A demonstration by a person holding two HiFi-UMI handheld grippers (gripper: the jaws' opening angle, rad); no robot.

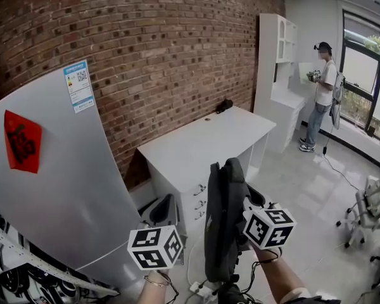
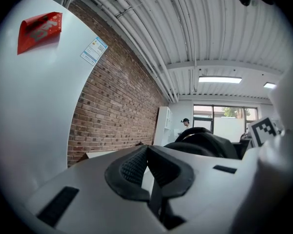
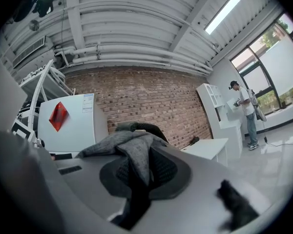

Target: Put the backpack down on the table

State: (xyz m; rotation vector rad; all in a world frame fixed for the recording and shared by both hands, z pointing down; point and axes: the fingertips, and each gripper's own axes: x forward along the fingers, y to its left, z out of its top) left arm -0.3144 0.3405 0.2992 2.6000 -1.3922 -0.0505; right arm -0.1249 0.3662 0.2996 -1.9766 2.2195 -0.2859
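Nearest the camera, the left tool (image 2: pixel 147 155) has its ribbed pads (image 2: pixel 132 167) clenched together, with what looks like a thin dark strap pinched between them. Beside it the right tool (image 3: pixel 136 162) is clenched on a fold of grey fabric that drapes over its pads. Between the two, the black backpack (image 1: pixel 225 227) hangs upright in the air, over the floor (image 1: pixel 304 189) and a white power strip (image 1: pixel 199 289), short of the desk and not touching it. To the left stands a pale fridge (image 1: pixel 57 189) with a red paper (image 1: pixel 22 141) and a blue and white label (image 1: pixel 79 85) on its door. Beyond the backpack is the white tabletop (image 1: pixel 206 145), set against the brick wall (image 1: pixel 164 49), with drawers (image 1: pixel 199 204) at its near end and a small dark thing (image 1: pixel 224 106) at its far end. Farther back a tall white cabinet (image 1: pixel 275 68) stands in the corner, and a person (image 1: pixel 323 90) in a white top stands beside it, near the window.
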